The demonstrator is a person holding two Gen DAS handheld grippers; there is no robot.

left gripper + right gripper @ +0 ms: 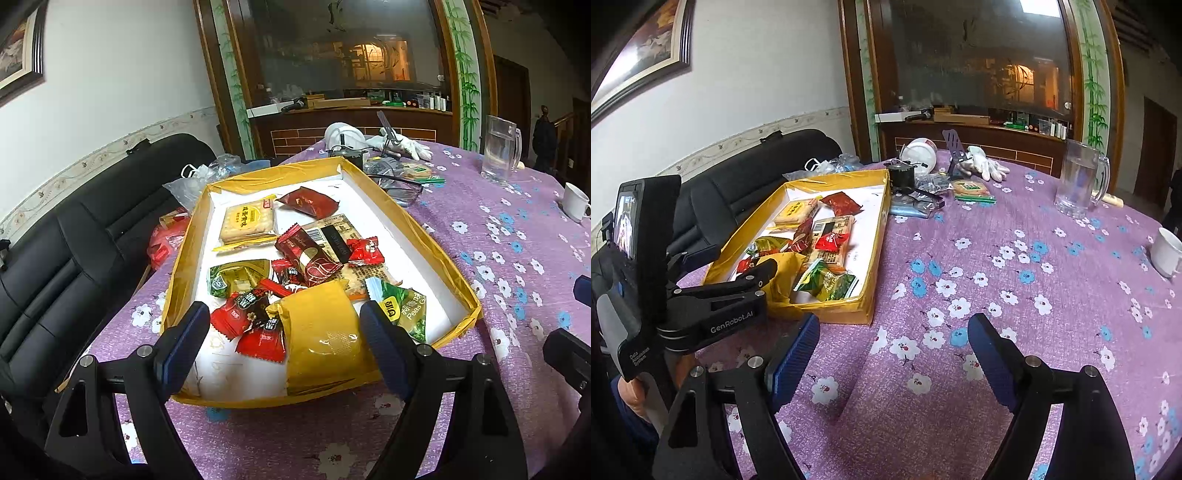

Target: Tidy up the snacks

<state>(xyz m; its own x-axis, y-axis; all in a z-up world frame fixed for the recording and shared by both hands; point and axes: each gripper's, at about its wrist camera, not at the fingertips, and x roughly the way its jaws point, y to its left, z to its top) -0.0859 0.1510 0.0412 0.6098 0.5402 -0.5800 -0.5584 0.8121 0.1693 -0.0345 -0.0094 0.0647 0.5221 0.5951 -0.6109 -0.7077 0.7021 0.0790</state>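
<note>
A shallow yellow-rimmed box (424, 236) with a white floor lies on the purple flowered table, also in the right wrist view (877, 236). It holds several snacks: a yellow biscuit pack (247, 221), dark red packets (308, 201), small red candies (240, 314) and a green peas bag (402, 306). My left gripper (284, 325) is open over the box's near end, with the candies and a yellow tape flap between its fingers, untouched. My right gripper (894, 350) is open above bare tablecloth to the right of the box. One more biscuit pack (971, 190) lies outside the box, farther back.
A glass mug (1078, 181) and a white cup (1167, 251) stand at the right. Glasses, a white glove (986, 162), a phone stand and a small black pot crowd the far end. A black sofa (74, 236) with plastic bags runs along the left.
</note>
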